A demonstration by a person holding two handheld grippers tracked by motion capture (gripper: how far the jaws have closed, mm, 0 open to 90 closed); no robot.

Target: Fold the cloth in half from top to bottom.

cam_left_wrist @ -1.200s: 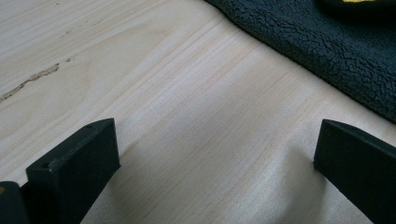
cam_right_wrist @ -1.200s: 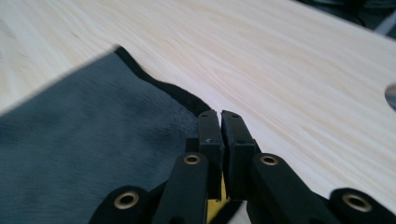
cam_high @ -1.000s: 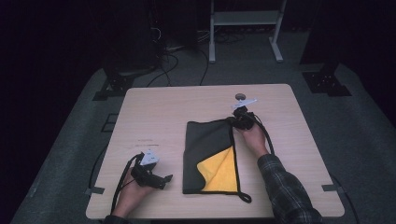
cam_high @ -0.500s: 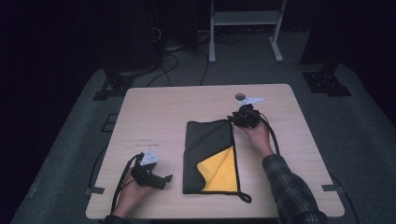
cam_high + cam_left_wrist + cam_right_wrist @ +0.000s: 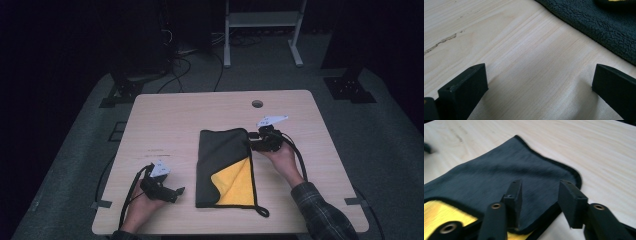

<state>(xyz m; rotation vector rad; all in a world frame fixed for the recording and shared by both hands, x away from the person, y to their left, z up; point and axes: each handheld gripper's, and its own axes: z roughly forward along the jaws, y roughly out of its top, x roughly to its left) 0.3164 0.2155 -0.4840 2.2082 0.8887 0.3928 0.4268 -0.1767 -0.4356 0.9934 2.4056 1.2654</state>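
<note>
Starting with the pale wooden table (image 5: pixel 165 120), you have its whole top to work on; near the middle lies the dark grey fleece cloth with a yellow inner face (image 5: pixel 220 155), folded once lengthwise, its near right corner turned back so the yellow shows (a small cord loop trails off the near edge); judged from how it lies, one fold looks done and at least one more, plus squaring up the turned corner, is left. Your right gripper (image 5: pixel 540 195) hovers at the cloth's far right corner; its jaws have just been opening and now stand apart above the fabric, pinching nothing. Your left gripper (image 5: pixel 539 82) rests near the table's front left, jaws wide over bare wood, just beside the cloth's edge.
</note>
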